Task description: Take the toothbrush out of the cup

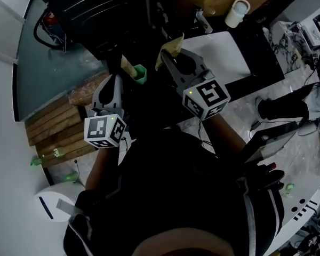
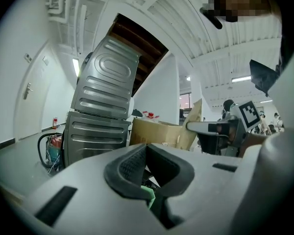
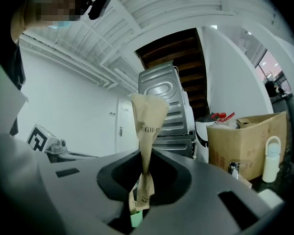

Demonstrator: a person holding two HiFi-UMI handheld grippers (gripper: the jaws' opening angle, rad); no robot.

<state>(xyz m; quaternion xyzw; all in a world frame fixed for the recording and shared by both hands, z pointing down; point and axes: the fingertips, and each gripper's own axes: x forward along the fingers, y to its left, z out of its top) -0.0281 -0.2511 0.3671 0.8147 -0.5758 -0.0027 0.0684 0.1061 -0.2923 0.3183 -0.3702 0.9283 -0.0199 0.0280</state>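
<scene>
Two grippers sit at upper centre of the head view. The right gripper [image 3: 146,179] is clamped on the upright paper-wrapped toothbrush [image 3: 147,119], above and right of the green cup [image 1: 141,74]. The left gripper [image 2: 147,174] has its jaws together, apparently pinching that cup's wall.

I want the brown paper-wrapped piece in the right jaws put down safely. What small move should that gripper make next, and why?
Probably ease the right gripper toward the white surface and lower it, jaws kept closed. Its jaws pinch the brown paper sleeve, which in the head view sits apart from the green piece beside the left gripper, so nothing looks left to pull free.
</scene>
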